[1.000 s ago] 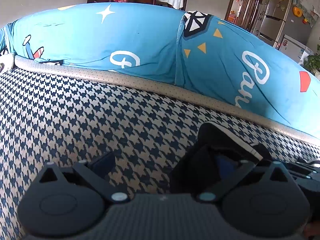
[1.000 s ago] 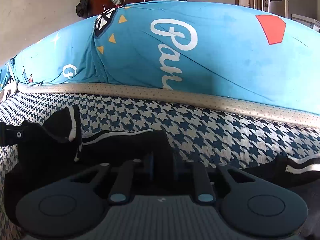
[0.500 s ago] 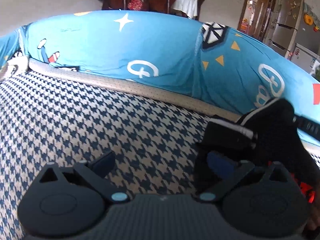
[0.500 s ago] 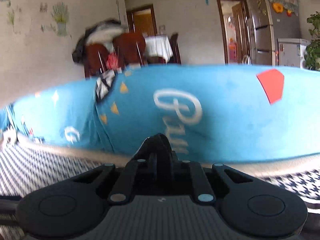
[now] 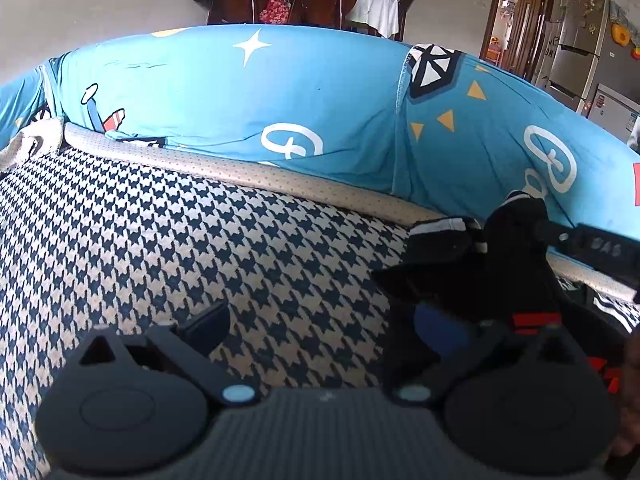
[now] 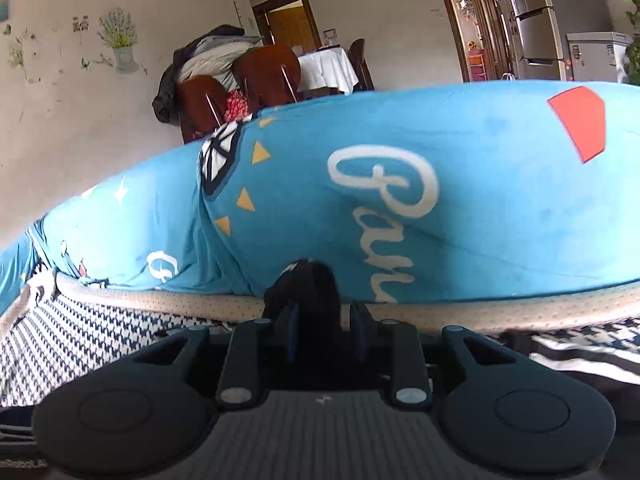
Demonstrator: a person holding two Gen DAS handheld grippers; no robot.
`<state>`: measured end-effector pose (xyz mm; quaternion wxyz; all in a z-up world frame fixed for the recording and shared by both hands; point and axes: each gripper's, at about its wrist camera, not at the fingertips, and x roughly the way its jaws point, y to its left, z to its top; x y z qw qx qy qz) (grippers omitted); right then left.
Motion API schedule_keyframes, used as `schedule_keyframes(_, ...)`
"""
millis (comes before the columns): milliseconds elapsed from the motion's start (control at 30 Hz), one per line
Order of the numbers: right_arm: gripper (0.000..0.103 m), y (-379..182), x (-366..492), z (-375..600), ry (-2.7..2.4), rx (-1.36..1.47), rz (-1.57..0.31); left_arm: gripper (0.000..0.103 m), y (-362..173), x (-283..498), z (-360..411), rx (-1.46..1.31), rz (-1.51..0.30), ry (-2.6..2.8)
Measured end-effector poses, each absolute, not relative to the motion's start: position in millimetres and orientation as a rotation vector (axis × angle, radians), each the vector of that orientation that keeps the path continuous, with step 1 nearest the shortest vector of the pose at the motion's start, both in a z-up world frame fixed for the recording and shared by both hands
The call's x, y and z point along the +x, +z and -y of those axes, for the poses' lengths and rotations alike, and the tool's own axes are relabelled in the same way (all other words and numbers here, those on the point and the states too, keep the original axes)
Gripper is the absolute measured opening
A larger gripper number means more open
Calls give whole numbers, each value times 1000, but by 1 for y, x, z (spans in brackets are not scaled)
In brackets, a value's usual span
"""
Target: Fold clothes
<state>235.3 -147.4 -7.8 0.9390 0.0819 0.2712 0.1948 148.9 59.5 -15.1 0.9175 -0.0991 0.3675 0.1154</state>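
The right tongs [image 6: 324,332] are opening with a bunched fold of the black garment [image 6: 308,288] still between them. The left tongs [image 5: 320,328] stand spread, their right finger against it. How its long axis lies, I can't tell.

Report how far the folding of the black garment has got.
Done: no finished fold shows yet. In hand: the right gripper has a bunch of the black garment between its opening jaws, lifted off the houndstooth cushion. The left gripper stands open. Left: the folding itself.
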Motion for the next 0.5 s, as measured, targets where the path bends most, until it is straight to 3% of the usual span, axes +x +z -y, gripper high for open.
schedule_keyframes(367,35,-8,238,223,211,145,-585,103,-18,151,-54,-192,-761,217)
schedule_keyframes(500,44,-25,242,237,168,110,-632,103,-20,151,-52,-185,-766,212)
